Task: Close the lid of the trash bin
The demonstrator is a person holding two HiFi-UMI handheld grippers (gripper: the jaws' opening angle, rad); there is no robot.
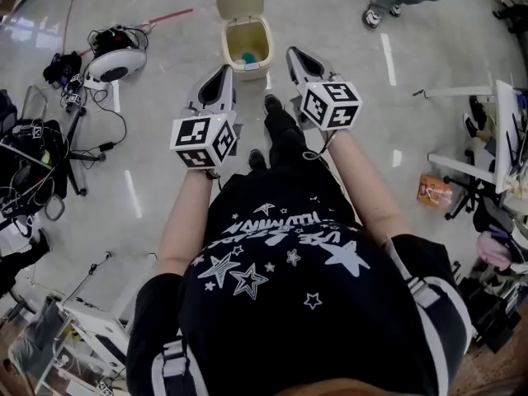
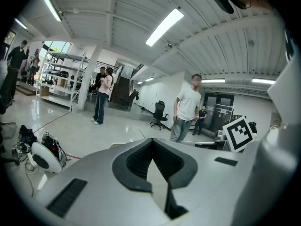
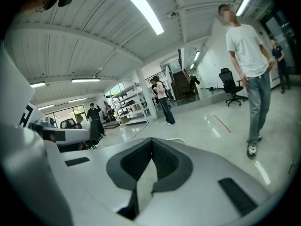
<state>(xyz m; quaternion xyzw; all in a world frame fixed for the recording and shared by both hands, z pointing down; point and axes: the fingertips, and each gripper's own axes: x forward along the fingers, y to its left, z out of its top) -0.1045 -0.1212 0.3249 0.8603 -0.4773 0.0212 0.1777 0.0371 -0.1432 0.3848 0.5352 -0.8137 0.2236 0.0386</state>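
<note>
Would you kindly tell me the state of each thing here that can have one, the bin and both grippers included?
trash bin: upright, open at the top.
lid: raised, tipped back behind the opening.
blue item: lying inside the trash bin.
left gripper: shut, nothing between its jaws.
right gripper: shut, nothing between its jaws.

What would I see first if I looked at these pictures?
Probably the cream trash bin standing on the shiny floor straight ahead, with its lid flipped up and something blue-green inside. Next come the two grey claws pointing toward it, the left claw and the right claw, both shut and empty, each carrying a black-and-white marker cube.
</note>
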